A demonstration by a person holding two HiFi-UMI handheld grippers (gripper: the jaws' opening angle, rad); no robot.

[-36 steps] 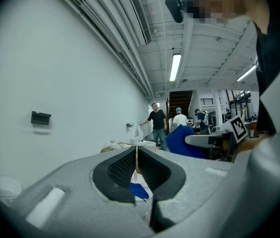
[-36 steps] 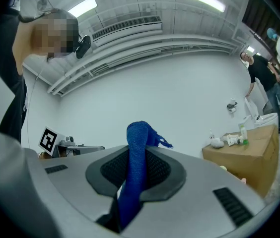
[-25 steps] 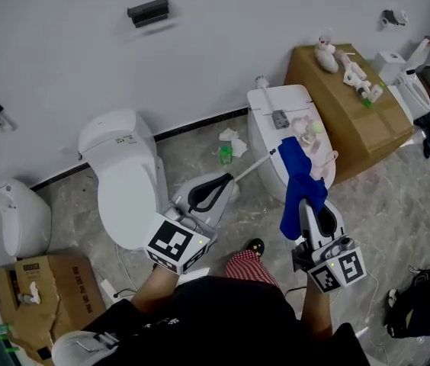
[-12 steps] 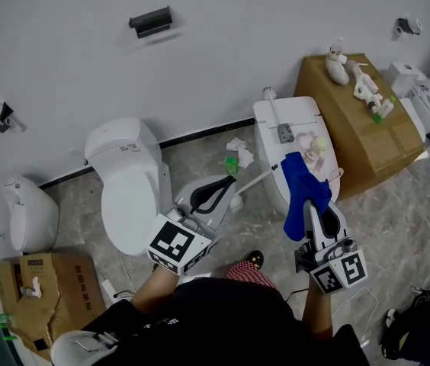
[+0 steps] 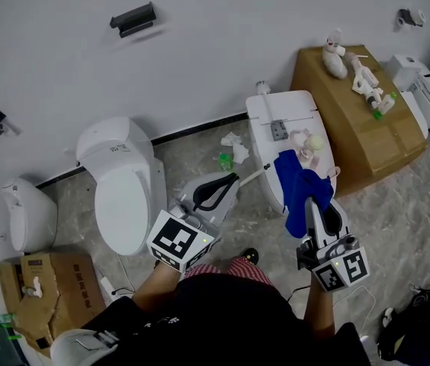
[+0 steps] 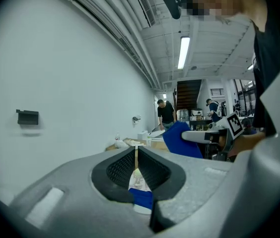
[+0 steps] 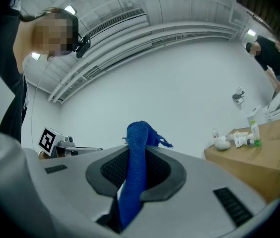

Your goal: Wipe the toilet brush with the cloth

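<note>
Both claws have shifted forward together; wiping has not begun.
Left claw (image 5: pixel 229 181) pinches the toilet brush (image 5: pixel 251 174), right claw (image 5: pixel 320 203) pinches the cloth (image 5: pixel 299 185); brush tip just beside cloth.

Along the back wall a white ceramic toilet (image 5: pixel 123 197) stands left of a second white toilet (image 5: pixel 283 113), with a brown cardboard box (image 5: pixel 367 128) just right of it. Crumpled white paper (image 5: pixel 234 141) lies on the floor between the toilets. In front, a thin white toilet brush (image 5: pixel 251 177) in the left gripper (image 5: pixel 226 183) reaches right toward a blue cloth (image 5: pixel 297 185), held in the right gripper (image 5: pixel 320 208) before the second toilet.
</note>
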